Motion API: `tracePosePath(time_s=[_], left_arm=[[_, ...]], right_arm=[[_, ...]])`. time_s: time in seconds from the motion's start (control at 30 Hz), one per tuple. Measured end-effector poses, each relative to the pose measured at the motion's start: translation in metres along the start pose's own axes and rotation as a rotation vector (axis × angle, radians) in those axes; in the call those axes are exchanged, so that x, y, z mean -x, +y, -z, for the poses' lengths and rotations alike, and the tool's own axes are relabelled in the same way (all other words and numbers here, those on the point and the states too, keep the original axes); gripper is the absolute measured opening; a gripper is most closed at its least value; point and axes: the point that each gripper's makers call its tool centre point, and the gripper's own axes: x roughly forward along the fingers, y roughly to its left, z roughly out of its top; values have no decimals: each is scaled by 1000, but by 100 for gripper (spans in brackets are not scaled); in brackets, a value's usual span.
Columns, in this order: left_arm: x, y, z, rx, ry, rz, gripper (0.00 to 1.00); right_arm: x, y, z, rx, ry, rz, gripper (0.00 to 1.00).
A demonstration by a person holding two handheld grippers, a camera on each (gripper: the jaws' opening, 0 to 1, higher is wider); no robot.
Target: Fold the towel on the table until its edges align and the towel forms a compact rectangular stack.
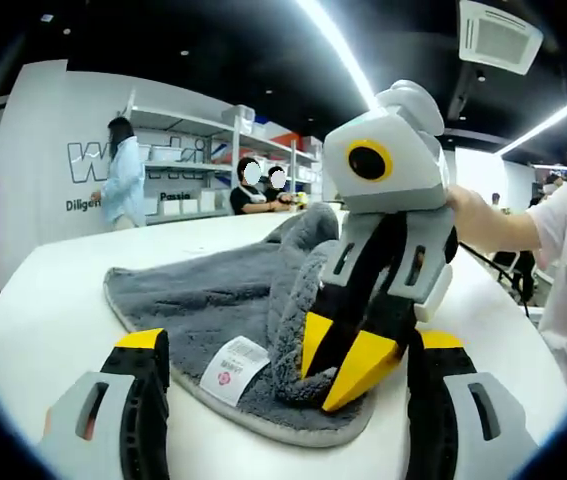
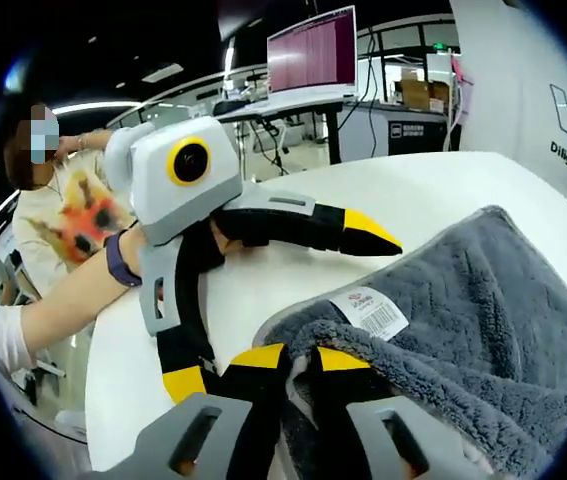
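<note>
A grey fluffy towel lies on the white table, with a white label at its near edge. One part of the towel is lifted into a raised fold. My right gripper comes in from the right, held by a hand, and is shut on that fold. In the right gripper view the towel is pinched between the yellow tips of my right gripper, close to the label. My left gripper is open, its jaws wide on either side of the towel's near edge; it also appears as the left gripper.
The table's rounded edge runs close by the grippers. A person's arm reaches in along that side. Behind the table are shelves with people standing by them, and a desk with a monitor.
</note>
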Motion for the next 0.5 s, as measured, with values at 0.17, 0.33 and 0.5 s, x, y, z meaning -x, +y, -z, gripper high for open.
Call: tracePosePath(time_s=[0.17, 0.33, 0.5], left_arm=[[0, -4, -1, 0, -4, 17, 98], [0, -12, -6, 14, -28, 68, 99], [0, -18, -8, 22, -38, 103, 99]], right_arm=[[0, 3, -2, 0, -12, -25, 11], [1, 7, -1, 9, -25, -56, 15], [2, 12, -3, 11, -49, -92, 20]])
